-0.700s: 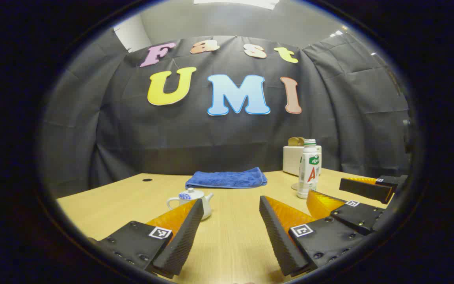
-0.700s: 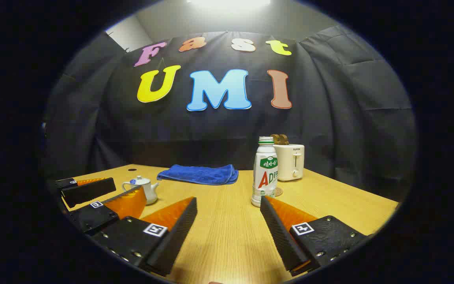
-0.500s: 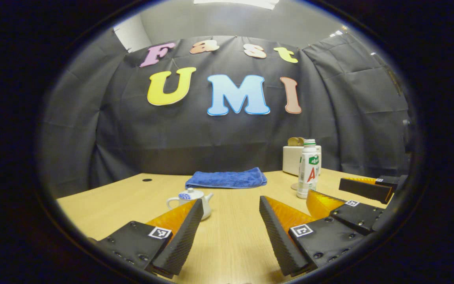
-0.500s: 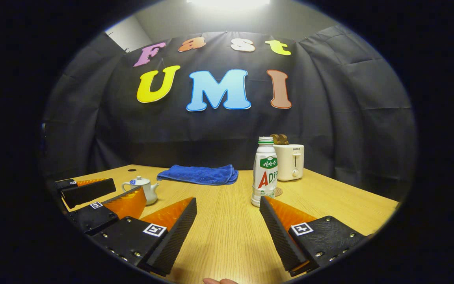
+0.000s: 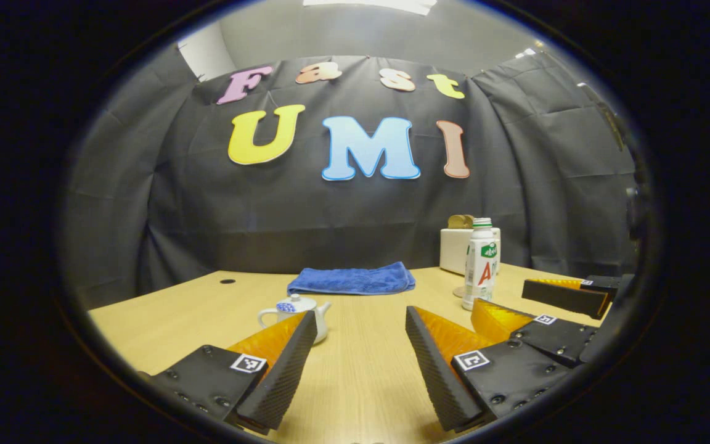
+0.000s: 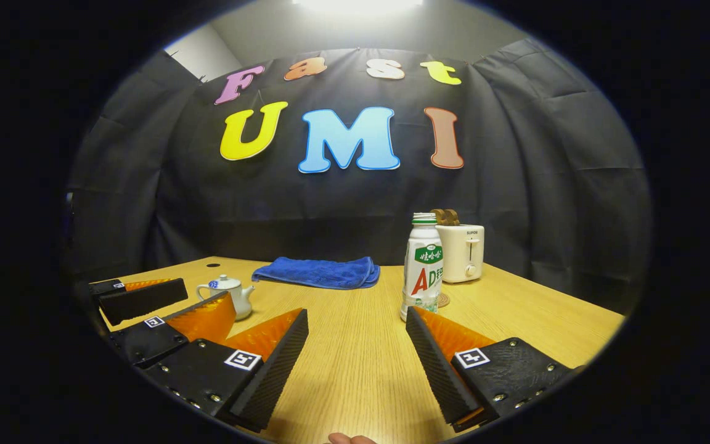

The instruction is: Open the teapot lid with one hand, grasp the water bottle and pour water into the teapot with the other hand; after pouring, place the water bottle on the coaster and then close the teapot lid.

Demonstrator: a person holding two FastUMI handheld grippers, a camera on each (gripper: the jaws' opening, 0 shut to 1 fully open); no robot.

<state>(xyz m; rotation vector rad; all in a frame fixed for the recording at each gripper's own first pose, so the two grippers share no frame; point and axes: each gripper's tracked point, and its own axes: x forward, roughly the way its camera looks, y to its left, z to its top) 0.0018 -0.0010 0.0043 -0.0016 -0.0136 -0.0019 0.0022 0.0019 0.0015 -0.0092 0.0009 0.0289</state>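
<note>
Both grippers, left gripper (image 5: 360, 361) and right gripper (image 6: 358, 361), are spread wide, holding nothing. The teapot (image 6: 230, 295), lid on, stands left of the capped water bottle (image 6: 423, 266).

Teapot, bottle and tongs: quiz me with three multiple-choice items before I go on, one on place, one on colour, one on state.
1. Where does the water bottle stand?
A. On the towel
B. On the table beside the coaster
C. Inside the toaster

2. What colour is the folded towel?
A. Blue
B. Red
C. Green

3. How is the teapot?
A. Tipped over
B. Lid off
C. Upright, lid on

Key: 1 B, the coaster peeks out right beside its base; 2 A, blue in both views; 3 C, the lid sits on top, both tongs open and apart from it.
</note>
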